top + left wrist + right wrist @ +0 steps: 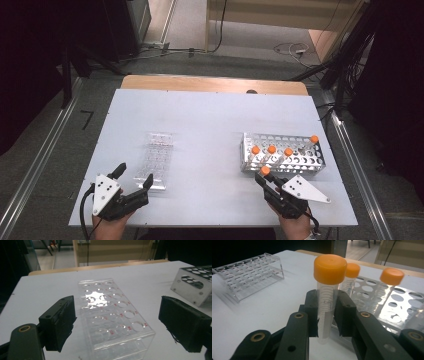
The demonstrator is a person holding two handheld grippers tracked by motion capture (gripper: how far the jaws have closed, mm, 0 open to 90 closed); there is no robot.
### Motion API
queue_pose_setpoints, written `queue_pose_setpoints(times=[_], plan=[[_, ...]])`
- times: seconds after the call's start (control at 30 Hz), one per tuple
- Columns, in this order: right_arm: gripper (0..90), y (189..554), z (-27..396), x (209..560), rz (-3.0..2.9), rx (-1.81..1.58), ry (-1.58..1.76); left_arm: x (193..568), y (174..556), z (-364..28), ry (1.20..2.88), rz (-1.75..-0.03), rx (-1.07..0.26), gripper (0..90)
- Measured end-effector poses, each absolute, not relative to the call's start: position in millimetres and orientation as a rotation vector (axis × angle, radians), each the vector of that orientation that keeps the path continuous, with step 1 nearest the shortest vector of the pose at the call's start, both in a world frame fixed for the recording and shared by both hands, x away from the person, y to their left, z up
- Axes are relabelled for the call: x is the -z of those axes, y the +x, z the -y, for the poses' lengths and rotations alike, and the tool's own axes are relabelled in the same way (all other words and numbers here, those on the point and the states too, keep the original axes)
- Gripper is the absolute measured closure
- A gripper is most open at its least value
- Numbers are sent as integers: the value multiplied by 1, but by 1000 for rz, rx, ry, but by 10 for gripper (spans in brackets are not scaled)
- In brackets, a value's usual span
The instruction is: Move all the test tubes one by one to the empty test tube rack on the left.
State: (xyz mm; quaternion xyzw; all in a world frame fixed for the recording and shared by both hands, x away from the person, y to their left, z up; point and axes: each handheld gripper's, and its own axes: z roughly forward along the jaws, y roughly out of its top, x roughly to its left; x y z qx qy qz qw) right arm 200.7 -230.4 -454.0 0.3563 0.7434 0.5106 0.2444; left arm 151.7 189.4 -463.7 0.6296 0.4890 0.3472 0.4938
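At the lower left of the high view the left claw [134,177] rests low over the white bench [210,115], its jaws spread wide apart with nothing between them. Just beyond its tips, left of centre, a clear plastic tube rack [155,161] stands on the bench; in the left gripper view that rack [113,315] fills the middle of the frame between the two black jaws, its holes vacant and marked with small red numbers.

Right of centre in the high view sits a metal perforated rack [300,159] with four orange-capped tubes standing in it, three along its near row and one at its far right corner. At the lower right, just in front of that rack, the right claw [265,179] is clamped on a tube [265,171]. The right gripper view shows this tube [327,300] upright at centre frame, pinched on its clear graduated body below the orange cap [330,268], its base near the bench surface.
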Motion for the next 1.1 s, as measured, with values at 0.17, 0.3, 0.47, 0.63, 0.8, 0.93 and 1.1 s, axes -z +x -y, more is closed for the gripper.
queue_pose_setpoints(times=[0.17,0.3,0.47,0.63,0.8,0.93,1.1], plan=[[716,202,219,457,-2059,-1400,960,462,155,-170,1568,-1128,-800,154],[716,204,210,461,-2082,-1402,948,459,157,-148,1606,-1063,-739,167],[716,205,199,463,-2108,-1406,926,458,159,-130,1639,-1012,-712,188],[716,208,187,467,-2135,-1404,901,460,165,-117,1661,-979,-679,199],[716,210,174,470,-2155,-1405,877,461,170,-107,1681,-955,-645,202],[716,210,165,471,-2174,-1409,860,458,172,-100,1690,-922,-606,218],[716,209,156,473,-2197,-1413,839,454,173,-93,1693,-886,-577,259]])
